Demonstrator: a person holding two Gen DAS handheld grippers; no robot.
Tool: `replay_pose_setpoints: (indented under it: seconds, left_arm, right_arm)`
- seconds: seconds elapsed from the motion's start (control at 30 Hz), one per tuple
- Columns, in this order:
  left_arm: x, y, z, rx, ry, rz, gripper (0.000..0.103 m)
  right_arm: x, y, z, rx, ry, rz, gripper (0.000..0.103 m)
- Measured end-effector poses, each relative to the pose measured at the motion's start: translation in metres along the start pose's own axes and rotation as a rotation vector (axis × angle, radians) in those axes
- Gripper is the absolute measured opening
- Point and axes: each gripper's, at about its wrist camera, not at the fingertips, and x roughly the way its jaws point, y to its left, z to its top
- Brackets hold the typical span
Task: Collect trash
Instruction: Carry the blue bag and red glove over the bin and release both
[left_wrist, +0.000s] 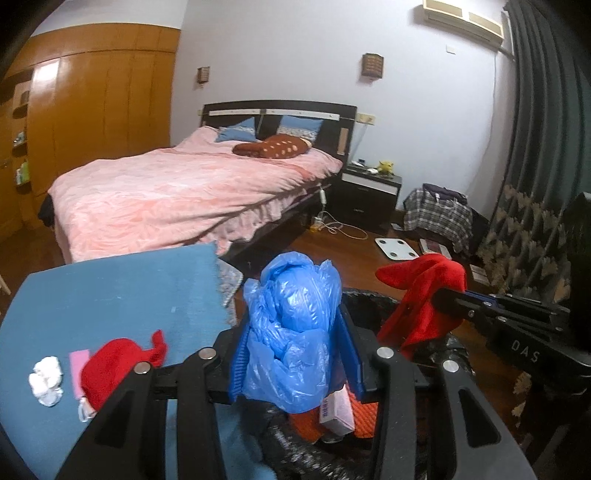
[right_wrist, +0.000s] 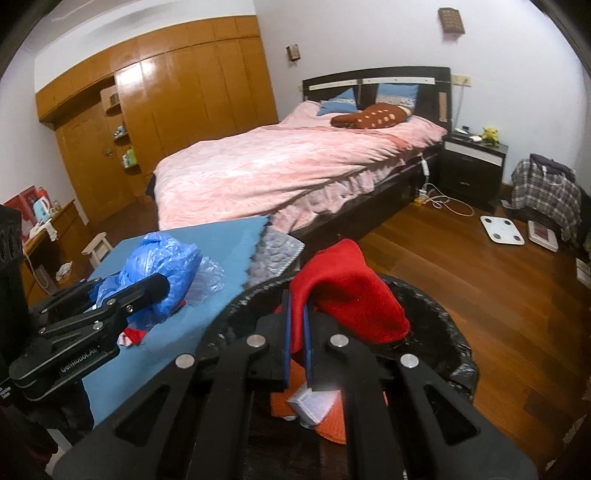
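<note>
My left gripper (left_wrist: 295, 325) is shut on a crumpled blue plastic bag (left_wrist: 295, 332) and holds it at the edge between the blue table (left_wrist: 110, 295) and a black-lined trash bin (left_wrist: 369, 295); the bag also shows in the right wrist view (right_wrist: 162, 273). My right gripper (right_wrist: 297, 314) is shut on a red cloth (right_wrist: 351, 291) and holds it above the bin (right_wrist: 443, 350); the cloth also shows in the left wrist view (left_wrist: 421, 295). Inside the bin lie an orange item (right_wrist: 332, 424) and a small white box (left_wrist: 338, 410).
On the blue table lie another red cloth (left_wrist: 114, 365), white crumpled tissue (left_wrist: 46, 376) and a pink slip (left_wrist: 79, 365). A pink-covered bed (left_wrist: 184, 192) stands beyond. A white scale (right_wrist: 502, 229) and clothes lie on the wooden floor.
</note>
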Motion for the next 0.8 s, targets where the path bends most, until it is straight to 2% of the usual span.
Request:
replay_pose_setpoints:
  seconds: [0.33, 0.6, 0.67, 0.73, 0.8]
  left_arm:
    - [0.039, -0.027, -0.006, 0.037, 0.049, -0.043, 0.043]
    - [0.057, -0.032, -0.004, 0.042, 0.066, -0.054, 0.043]
    - [0.061, -0.032, -0.004, 0.042, 0.075, -0.067, 0.045]
    - [0.062, -0.032, -0.005, 0.037, 0.080, -0.071, 0.055]
    - [0.063, -0.030, -0.005, 0.027, 0.081, -0.079, 0.063]
  right_arm:
    - [0.018, -0.026, -0.021, 0.044, 0.066, -0.042, 0.005]
    - [0.030, -0.034, -0.030, 0.054, 0.095, -0.054, 0.005]
    - [0.030, -0.038, -0.031, 0.055, 0.097, -0.060, 0.008]
    - [0.032, -0.041, -0.032, 0.061, 0.108, -0.072, 0.011]
    - [0.033, -0.042, -0.035, 0.066, 0.119, -0.086, 0.021]
